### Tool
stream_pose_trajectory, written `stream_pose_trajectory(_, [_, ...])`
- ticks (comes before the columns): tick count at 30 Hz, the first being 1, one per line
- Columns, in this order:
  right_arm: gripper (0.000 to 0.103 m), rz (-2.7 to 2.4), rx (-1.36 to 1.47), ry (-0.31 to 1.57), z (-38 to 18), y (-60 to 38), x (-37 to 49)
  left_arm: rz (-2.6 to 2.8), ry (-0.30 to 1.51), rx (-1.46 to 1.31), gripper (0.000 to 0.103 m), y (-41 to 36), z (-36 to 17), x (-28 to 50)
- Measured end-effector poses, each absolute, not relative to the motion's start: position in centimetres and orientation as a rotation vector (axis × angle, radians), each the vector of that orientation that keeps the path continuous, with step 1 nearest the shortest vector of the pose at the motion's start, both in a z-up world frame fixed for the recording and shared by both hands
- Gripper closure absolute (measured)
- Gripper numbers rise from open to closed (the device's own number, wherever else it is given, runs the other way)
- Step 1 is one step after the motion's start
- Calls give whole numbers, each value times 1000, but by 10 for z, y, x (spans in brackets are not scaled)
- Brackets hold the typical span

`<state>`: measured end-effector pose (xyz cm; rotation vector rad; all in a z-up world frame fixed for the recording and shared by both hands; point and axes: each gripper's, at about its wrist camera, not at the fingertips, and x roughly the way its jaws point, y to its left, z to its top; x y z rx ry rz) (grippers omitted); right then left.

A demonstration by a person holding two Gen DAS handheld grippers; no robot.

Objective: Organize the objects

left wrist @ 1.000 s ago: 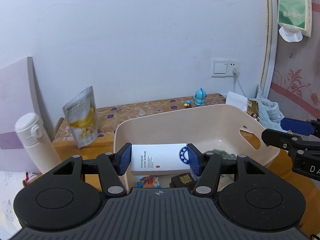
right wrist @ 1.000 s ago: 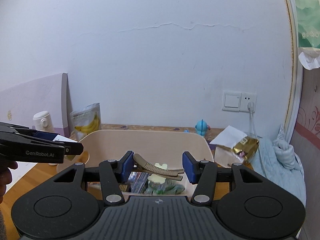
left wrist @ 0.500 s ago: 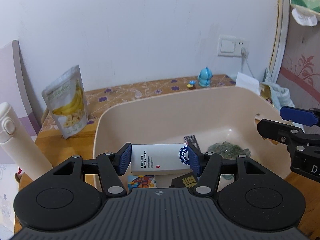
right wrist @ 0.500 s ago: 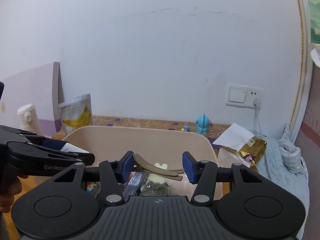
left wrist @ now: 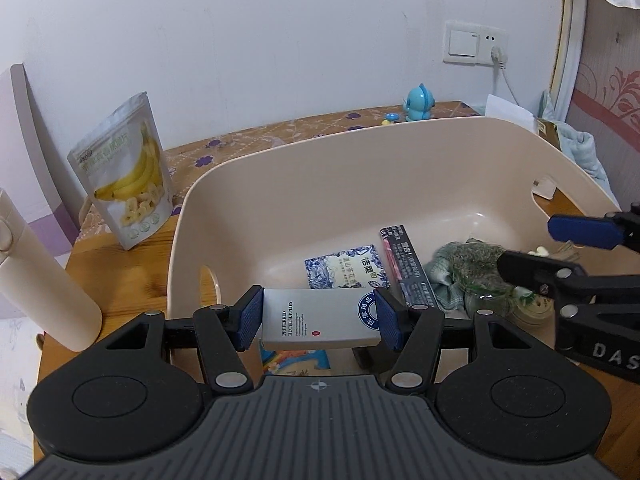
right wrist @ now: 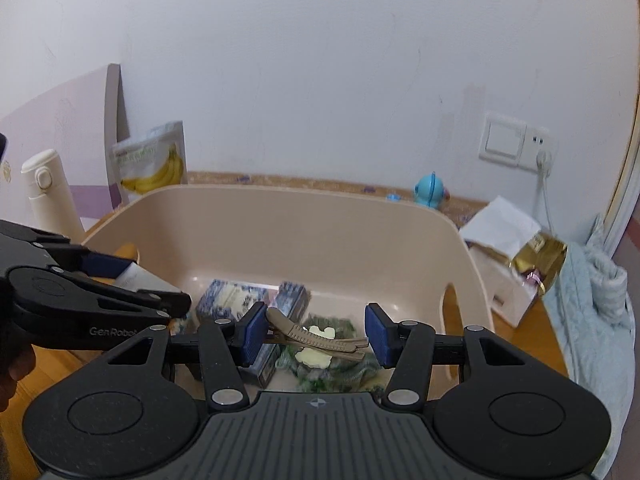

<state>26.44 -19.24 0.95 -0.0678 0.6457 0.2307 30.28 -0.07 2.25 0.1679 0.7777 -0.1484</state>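
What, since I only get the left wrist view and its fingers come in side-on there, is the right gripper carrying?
Observer: The right gripper is closed on a tan hair clip, held lengthwise between the blue pads.
Operator: Is the clip over the basket, or off to one side?
Observer: In the right wrist view it lines up over the green cloth bundle inside the beige basket. How high above it, I cannot tell.
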Motion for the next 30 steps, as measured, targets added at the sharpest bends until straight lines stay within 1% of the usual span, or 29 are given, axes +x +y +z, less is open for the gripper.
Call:
stream_pose_trajectory(6, [52, 215, -78, 665, 4, -192, 265, -141, 773, 178, 42, -2, 21, 303])
stream_pose_trajectory(7, [50, 211, -76, 665, 4, -193, 264, -141, 773, 173, 41, -2, 21, 303])
stream_pose_trajectory(9, [47, 206, -66, 662, 4, -195, 263, -141, 768, 163, 34, 0, 22, 302])
stream_pose_trajectory(10, [42, 202, -62, 659, 5, -196, 262, -142, 760, 159, 32, 0, 24, 301])
stream_pose_trajectory(11, [39, 204, -57, 655, 6, -197, 260, -143, 749, 154, 30, 1, 25, 299])
stream_pose_trajectory(13, [30, 199, -52, 649, 9, -199, 257, -142, 731, 148, 26, 2, 29, 296])
stream_pose_trajectory(17, [23, 194, -55, 631, 14, -201, 249, -135, 705, 138, 22, 3, 36, 289])
stream_pose_trajectory(19, [15, 194, -50, 624, 18, -202, 246, -131, 696, 133, 18, 3, 40, 285])
stream_pose_trajectory(20, [13, 194, -48, 620, 19, -202, 243, -124, 689, 134, 15, 2, 41, 282])
stream_pose_trajectory(22, [7, 194, -46, 608, 23, -203, 238, -108, 676, 136, 13, 2, 45, 277])
stream_pose_trajectory(25, [3, 189, -40, 596, 28, -204, 231, -98, 665, 130, 12, 2, 50, 268])
stream_pose_trajectory(30, [0, 188, -19, 591, 35, -207, 217, -80, 657, 116, 11, 6, 53, 255])
